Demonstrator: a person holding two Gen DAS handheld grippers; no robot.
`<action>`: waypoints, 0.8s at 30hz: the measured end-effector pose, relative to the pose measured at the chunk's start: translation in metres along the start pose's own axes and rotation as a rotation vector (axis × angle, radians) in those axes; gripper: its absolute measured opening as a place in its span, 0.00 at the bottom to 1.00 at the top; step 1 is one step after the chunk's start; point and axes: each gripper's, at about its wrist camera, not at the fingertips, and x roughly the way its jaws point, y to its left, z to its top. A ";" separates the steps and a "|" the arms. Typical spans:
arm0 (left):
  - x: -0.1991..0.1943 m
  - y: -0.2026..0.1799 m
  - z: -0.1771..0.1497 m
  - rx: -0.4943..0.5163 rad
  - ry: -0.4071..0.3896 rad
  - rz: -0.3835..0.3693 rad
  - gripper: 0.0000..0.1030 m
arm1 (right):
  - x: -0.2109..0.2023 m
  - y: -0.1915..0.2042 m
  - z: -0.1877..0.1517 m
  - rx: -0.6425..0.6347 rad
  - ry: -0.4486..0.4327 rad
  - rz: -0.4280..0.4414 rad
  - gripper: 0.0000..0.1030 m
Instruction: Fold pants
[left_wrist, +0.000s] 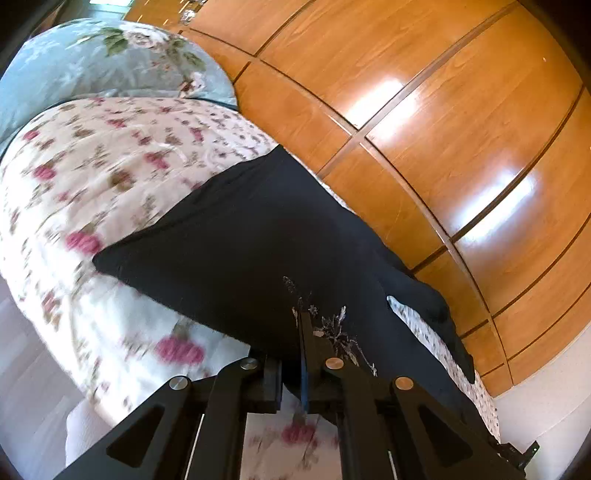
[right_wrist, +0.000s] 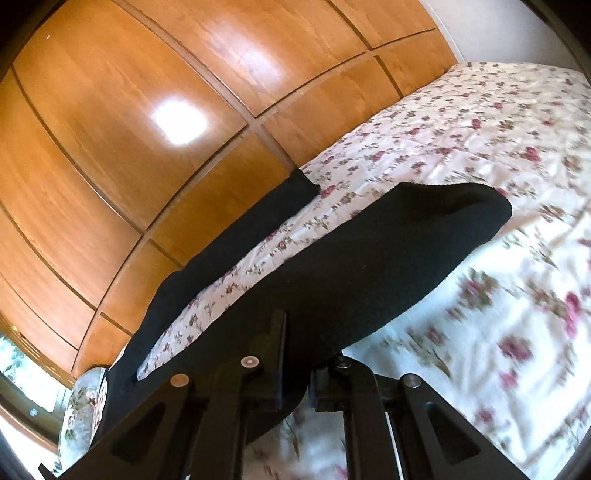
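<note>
Tool status: your left tool (left_wrist: 295, 354) and right tool (right_wrist: 295, 354) each pinch the black pants (left_wrist: 240, 240), raised over the floral bedspread (right_wrist: 461, 122).

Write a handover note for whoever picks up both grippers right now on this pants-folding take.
Left gripper: shut on the black pants, at the part with pale embroidery.
Right gripper: shut on the same pants, which hang in a raised span over the floral bedspread.
One leg trails along the bed edge beside the wooden wardrobe.
Done: both grips taken, cloth lifted. Left: carry the held part over, lay it flat, finish the folds.
</note>
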 end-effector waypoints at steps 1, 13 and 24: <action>-0.004 0.002 -0.004 -0.003 0.008 0.004 0.06 | -0.005 -0.004 -0.003 0.010 -0.002 0.000 0.09; -0.014 0.013 -0.010 0.076 0.006 0.111 0.36 | 0.007 -0.027 -0.019 0.053 0.050 -0.023 0.12; -0.015 0.038 0.006 -0.045 -0.001 0.124 0.08 | 0.007 -0.013 -0.012 -0.059 0.069 -0.118 0.13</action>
